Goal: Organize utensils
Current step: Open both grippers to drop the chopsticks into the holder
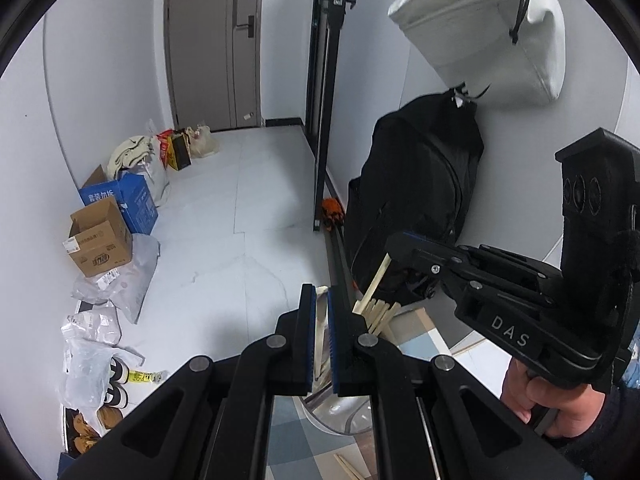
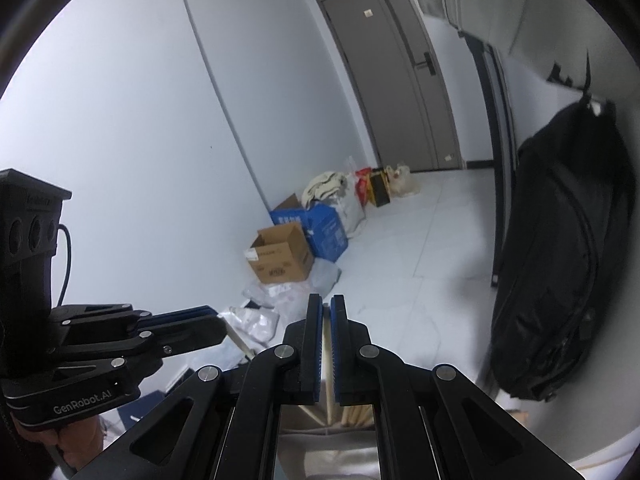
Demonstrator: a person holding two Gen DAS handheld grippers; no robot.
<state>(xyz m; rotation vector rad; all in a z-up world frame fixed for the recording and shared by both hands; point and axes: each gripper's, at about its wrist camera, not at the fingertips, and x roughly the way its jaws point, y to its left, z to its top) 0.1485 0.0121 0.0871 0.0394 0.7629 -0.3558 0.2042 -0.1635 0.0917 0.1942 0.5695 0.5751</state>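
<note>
In the left wrist view my left gripper [image 1: 318, 300] is shut on a pale wooden utensil handle [image 1: 320, 336] that reaches down into a clear round holder [image 1: 336, 412]. Several wooden chopsticks [image 1: 380, 312] stand bunched in the holder. My right gripper [image 1: 394, 246] comes in from the right, shut on one chopstick [image 1: 378, 278] held above the bunch. In the right wrist view my right gripper [image 2: 326, 308] is shut on that pale chopstick [image 2: 327, 344], with more sticks [image 2: 354, 416] below. The left gripper [image 2: 218, 328] shows at left holding its utensil [image 2: 240, 342].
The holder stands on a checked blue and white tablecloth [image 1: 296, 440], where two loose chopsticks [image 1: 348, 468] lie. A black backpack [image 1: 416, 196] and a white bag [image 1: 488, 28] hang on the wall to the right. Cardboard boxes [image 1: 102, 240] and plastic bags line the floor at left.
</note>
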